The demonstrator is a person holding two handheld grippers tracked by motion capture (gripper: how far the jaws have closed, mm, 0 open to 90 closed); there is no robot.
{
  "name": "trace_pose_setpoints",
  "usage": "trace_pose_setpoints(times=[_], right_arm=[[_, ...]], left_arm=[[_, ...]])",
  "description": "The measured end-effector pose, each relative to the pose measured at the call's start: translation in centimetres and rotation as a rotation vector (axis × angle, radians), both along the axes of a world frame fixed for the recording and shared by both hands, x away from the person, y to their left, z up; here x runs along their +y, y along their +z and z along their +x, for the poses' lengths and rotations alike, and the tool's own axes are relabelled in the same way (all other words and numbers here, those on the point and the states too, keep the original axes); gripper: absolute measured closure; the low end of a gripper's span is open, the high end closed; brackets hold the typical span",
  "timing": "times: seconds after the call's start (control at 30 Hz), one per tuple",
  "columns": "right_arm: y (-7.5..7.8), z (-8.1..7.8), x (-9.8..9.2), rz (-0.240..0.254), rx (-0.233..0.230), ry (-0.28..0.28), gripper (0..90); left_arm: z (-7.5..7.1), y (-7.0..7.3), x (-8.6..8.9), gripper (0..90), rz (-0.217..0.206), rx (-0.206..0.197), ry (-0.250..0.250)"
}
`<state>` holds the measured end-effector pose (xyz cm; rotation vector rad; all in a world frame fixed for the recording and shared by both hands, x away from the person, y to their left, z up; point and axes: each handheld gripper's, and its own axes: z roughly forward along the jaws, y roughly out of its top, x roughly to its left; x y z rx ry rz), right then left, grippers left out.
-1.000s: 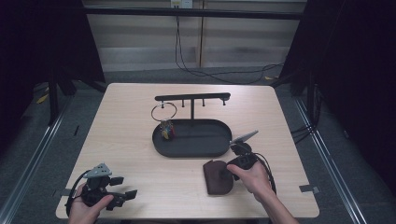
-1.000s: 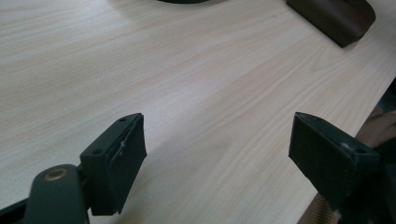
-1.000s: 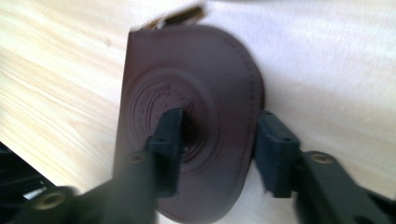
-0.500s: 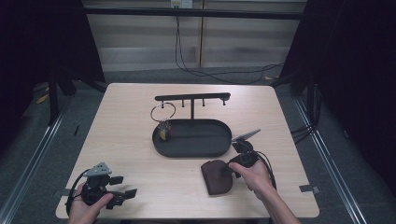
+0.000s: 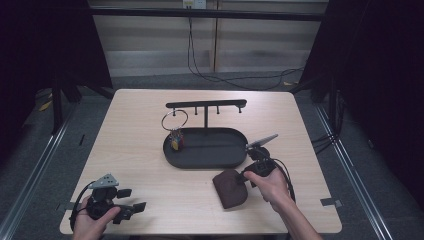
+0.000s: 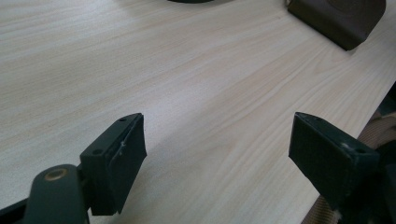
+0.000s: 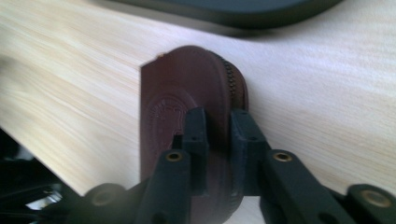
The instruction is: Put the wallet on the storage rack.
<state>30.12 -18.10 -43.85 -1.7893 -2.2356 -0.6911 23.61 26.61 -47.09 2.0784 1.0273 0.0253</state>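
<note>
pinching brown pouch (image 7: 196, 116) edge, right hand-held gripper (image 7: 218, 140).

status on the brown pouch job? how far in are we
Done: the right gripper has just closed its jaws onto the edge of the brown zip pouch. In hand: that grip; the pouch lies on the table. Left: lifting it. The left gripper waits open over bare wood, and the key ring hangs on the rack.

Pouch (image 7: 187, 93) — dark brown, embossed round seal; tray (image 5: 210, 155) black; table (image 5: 150, 200) pale woodgrain.
</note>
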Motion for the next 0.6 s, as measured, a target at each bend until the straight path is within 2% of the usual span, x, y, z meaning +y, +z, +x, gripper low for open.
trace_pose_setpoints(times=[0.07, 0.17, 0.3, 0.6], right_arm=[[0.4, 0.0, 0.2, -0.027, -0.012, 0.017, 81.1], [0.7, 0.0, 0.5, -0.034, -0.016, 0.025, 81.6], [1.2, 0.0, 0.9, -0.052, -0.019, 0.036, 82.3], [2.9, 0.5, 1.7, -0.131, -0.028, 0.066, 83.6]], left_arm=[[0.0, 0.0, 0.0, 18.8, 0.0, -0.001, -0.002], [-0.1, 0.1, 0.0, 18.8, -0.003, -0.004, 0.001], [-0.1, 0.0, 0.1, 18.8, -0.028, 0.016, -0.001], [0.0, 0.1, 0.2, 18.8, -0.026, 0.021, -0.011]])
